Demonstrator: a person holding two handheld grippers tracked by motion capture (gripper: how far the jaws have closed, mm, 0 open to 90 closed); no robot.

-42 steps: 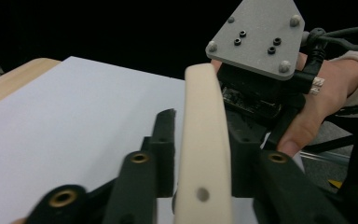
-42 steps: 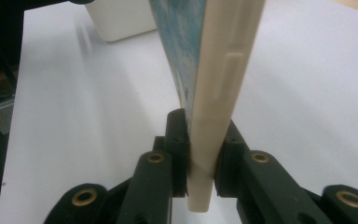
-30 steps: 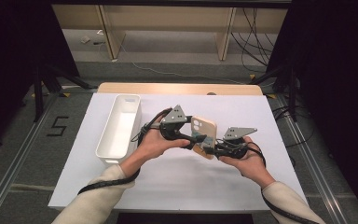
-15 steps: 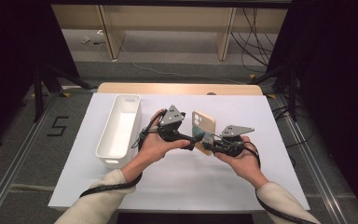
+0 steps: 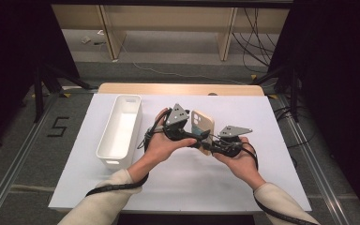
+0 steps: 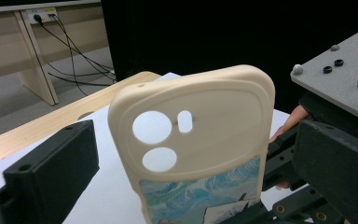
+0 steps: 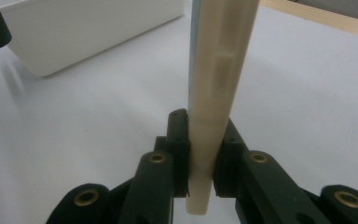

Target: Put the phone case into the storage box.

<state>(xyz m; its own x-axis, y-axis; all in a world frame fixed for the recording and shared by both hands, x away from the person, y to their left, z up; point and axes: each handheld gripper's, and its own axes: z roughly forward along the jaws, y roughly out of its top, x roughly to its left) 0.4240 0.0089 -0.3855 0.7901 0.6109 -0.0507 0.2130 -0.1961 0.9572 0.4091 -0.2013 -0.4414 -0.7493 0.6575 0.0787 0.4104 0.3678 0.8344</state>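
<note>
The phone case (image 5: 202, 123) was held upright above the centre of the white table (image 5: 178, 187), between the two claws. It was cream-coloured, with round and oblong camera cut-outs near its upper end and a blue-and-white printed picture on its lower part.

The right claw (image 7: 200, 161) was closed on the phone case: in the right gripper view both black jaws pressed the case's lower edge from opposite sides, with the case seen edge-on and rising toward 12 o'clock. In the high view the right claw (image 5: 212, 143) sat at 5 o'clock of the case, carried in the person's right hand (image 5: 238, 159).

The left claw (image 5: 194, 139) lay at 9 o'clock of the case, carried in the left hand (image 5: 161, 145). In the left gripper view its jaws stood apart, one at 8 o'clock and one at 4 o'clock, with the case between them; contact with the case could not be determined.

A white rectangular bin (image 5: 120, 130) stood on the table at 9 o'clock of the left hand, well apart from the case.
</note>
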